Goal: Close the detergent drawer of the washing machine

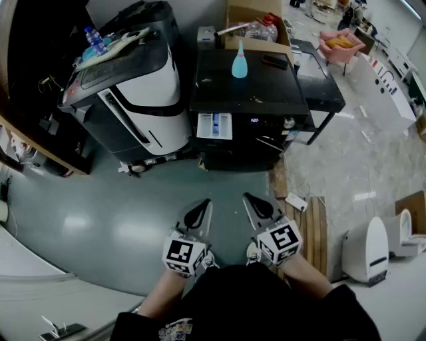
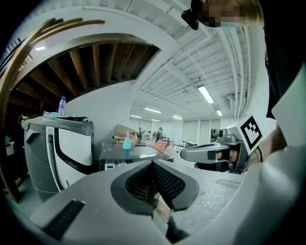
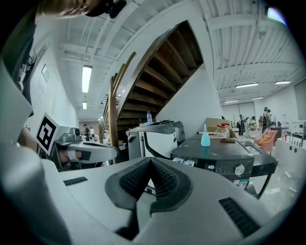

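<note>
The black washing machine (image 1: 249,86) stands ahead of me on the floor. Its white detergent drawer (image 1: 214,125) is pulled out at the front's upper left. A teal bottle (image 1: 239,63) stands on the lid. My left gripper (image 1: 204,203) and right gripper (image 1: 247,198) hover side by side well short of the machine, both shut with nothing in them. In the left gripper view the left gripper (image 2: 154,165) has its jaws together, and the drawer (image 2: 111,165) shows small beyond. In the right gripper view the right gripper (image 3: 150,162) is shut too, with the drawer (image 3: 184,161) and the machine's lit panel (image 3: 224,167) ahead.
A white-and-black machine (image 1: 143,90) with a water bottle (image 1: 93,38) on it stands left of the washer. A cardboard box (image 1: 256,20) is behind it. A wooden pallet (image 1: 313,226), a power strip (image 1: 296,201) and a white appliance (image 1: 369,250) lie at the right.
</note>
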Tool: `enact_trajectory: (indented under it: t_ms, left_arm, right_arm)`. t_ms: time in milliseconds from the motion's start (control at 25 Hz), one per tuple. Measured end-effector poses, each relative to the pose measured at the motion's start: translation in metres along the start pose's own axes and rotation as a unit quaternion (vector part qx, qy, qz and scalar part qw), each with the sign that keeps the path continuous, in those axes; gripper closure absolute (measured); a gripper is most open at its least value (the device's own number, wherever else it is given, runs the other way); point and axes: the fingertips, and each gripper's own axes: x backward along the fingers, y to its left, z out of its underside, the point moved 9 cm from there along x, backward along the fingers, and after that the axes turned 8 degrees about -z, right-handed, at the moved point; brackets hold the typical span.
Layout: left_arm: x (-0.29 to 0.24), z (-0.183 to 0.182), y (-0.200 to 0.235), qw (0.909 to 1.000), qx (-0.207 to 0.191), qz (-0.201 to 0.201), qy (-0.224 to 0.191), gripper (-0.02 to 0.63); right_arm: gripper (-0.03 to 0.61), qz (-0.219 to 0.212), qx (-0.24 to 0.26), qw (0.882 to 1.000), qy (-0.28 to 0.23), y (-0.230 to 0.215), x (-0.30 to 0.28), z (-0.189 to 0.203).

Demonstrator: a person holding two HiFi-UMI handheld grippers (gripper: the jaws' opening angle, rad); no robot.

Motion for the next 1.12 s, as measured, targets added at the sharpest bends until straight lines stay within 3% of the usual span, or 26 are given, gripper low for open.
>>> enact_trajectory:
  t_ms: [560, 1120]
  left_arm:
    - [0.013, 0.004, 0.018, 0.9997, 0.020, -0.013, -0.008, 0.611]
    - [0.050, 0.008, 0.072, 0.9990, 0.032, -0.025, -0.020, 0.609]
  right_arm:
    - [0.578, -0.016, -0.001, 1.000, -0.004, 0.016, -0.016, -0.003]
    - [0.547, -0.027, 0.001, 1.000, 0.004, 0.061, -0.060, -0.010]
